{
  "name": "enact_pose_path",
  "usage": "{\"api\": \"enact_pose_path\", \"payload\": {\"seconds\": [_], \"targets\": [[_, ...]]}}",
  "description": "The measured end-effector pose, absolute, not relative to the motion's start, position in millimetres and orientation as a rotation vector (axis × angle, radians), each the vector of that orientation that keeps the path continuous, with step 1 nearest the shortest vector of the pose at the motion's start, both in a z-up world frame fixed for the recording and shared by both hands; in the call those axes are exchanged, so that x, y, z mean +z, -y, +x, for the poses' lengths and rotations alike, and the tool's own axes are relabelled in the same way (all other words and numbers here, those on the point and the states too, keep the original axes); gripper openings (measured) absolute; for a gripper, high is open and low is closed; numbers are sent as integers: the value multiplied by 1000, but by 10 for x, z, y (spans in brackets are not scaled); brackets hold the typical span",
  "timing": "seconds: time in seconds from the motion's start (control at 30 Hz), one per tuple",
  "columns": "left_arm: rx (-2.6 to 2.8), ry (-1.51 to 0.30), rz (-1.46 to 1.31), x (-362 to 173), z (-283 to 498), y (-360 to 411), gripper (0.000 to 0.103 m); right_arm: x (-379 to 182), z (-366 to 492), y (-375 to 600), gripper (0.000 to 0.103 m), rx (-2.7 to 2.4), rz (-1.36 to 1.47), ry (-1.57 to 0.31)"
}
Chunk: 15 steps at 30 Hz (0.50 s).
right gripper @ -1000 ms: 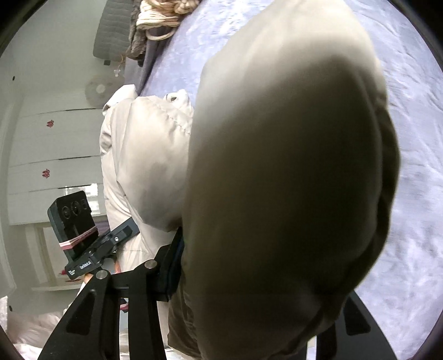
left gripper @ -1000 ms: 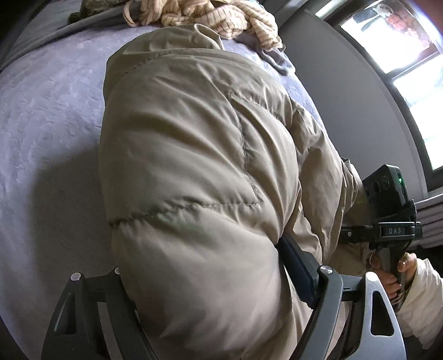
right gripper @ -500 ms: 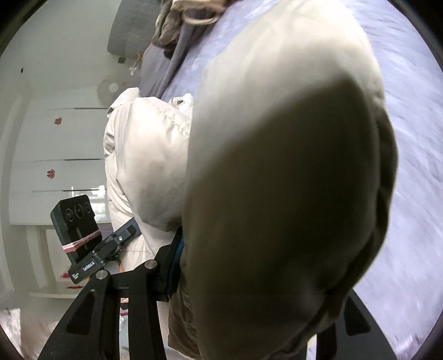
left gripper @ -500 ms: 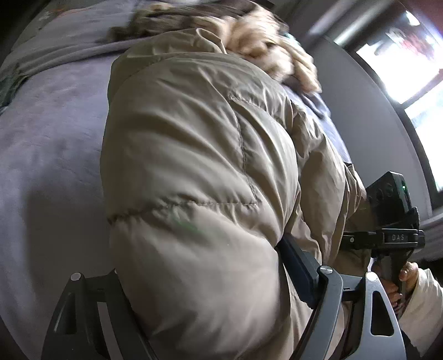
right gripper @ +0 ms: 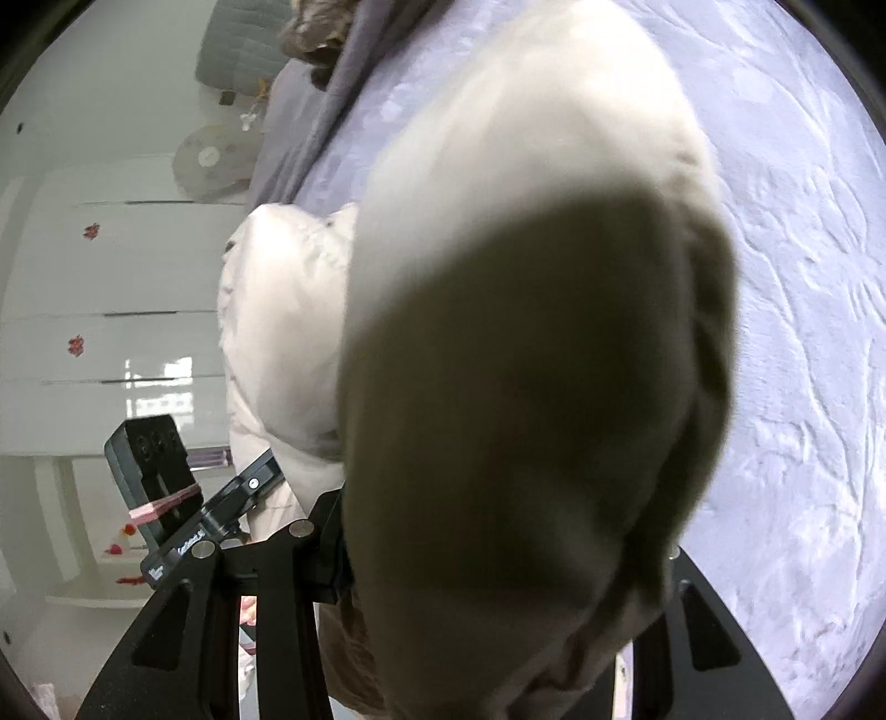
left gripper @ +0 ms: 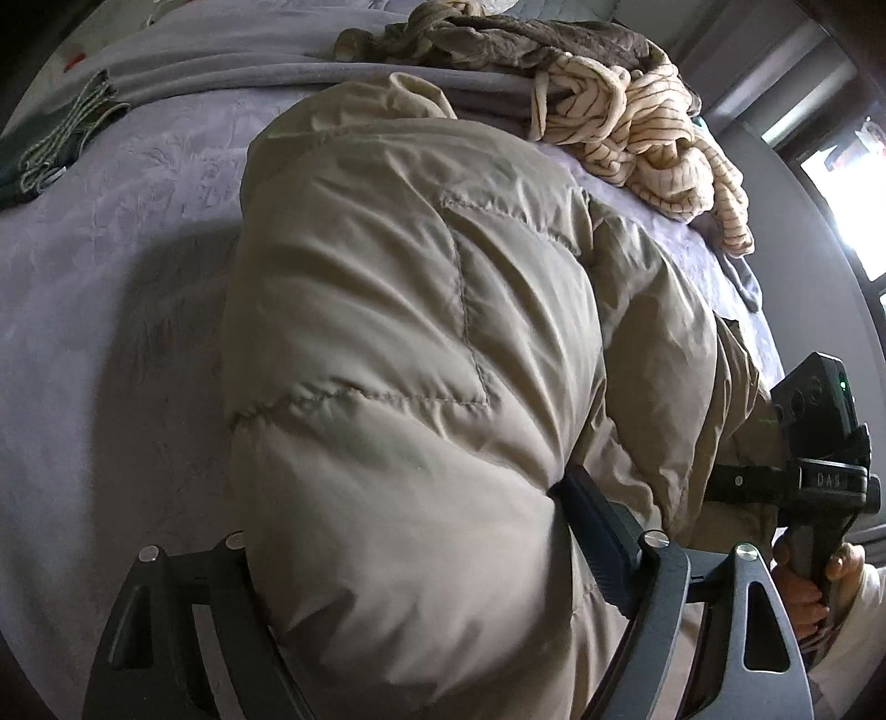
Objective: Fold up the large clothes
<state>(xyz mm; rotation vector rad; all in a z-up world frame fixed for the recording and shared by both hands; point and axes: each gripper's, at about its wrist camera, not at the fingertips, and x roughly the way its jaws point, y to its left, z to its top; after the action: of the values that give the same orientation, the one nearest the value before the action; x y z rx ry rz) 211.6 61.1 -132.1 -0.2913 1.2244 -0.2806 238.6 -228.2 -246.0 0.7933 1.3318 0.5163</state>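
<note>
A puffy beige quilted jacket (left gripper: 415, 332) fills the left wrist view, bulging up over the lavender bed (left gripper: 111, 277). My left gripper (left gripper: 404, 515) has a thick fold of it between its fingers; the jaws are easing slightly apart, though the right pad (left gripper: 581, 498) still presses the fabric. In the right wrist view the jacket (right gripper: 526, 332) is a blurred mass wedged between the fingers of my right gripper (right gripper: 498, 543), which is shut on it. Each gripper shows in the other's view: the right (left gripper: 819, 476), held by a hand, and the left (right gripper: 183, 498).
A cream striped garment (left gripper: 637, 127) and a brown-grey one (left gripper: 526, 39) lie heaped at the bed's far side. A green folded item (left gripper: 50, 149) sits at the far left. White wardrobe doors (right gripper: 83, 277) stand beyond the bed, and a bright window (left gripper: 847, 166) is at the right.
Both grippers have carried the jacket across the bed and slightly lower; the heap of clothes now shows wider at the top, and a green item has come into view on the left.
</note>
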Motion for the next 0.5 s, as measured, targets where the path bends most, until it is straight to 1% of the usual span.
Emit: {"api": "enact_pose_path", "payload": {"seconds": [0.07,0.17,0.27,0.37,0.4,0.43,0.47,0.5], "targets": [[-274,-1221,-284,-1352,2105,-589,88,-2496,2300,2420,54,488,813,-1335],[-260,-1218,-271,-1301,2066,-545,90,-2447,2256,2442,56,440,801,-1334],[-212,-1214,-237,-1213,2033,-569,90,-2259,2150,2532,60,396,729,-1315],[-111,-1106,-196,-933,2030,-653,90,-1999,2091,2607,60,311,632,-1279],[-99,-1072,-193,-857,2036,-693,90,-1854,2021,2667,60,254,575,-1237],[-90,-1045,-192,-795,2053,-737,90,-1752,1957,2696,60,202,524,-1197],[-77,-1023,-192,-741,2093,-782,90,-1631,1942,2819,55,169,492,-1169],[-71,-1019,-189,-735,2133,-800,90,-1483,1895,2849,48,141,458,-1111]]}}
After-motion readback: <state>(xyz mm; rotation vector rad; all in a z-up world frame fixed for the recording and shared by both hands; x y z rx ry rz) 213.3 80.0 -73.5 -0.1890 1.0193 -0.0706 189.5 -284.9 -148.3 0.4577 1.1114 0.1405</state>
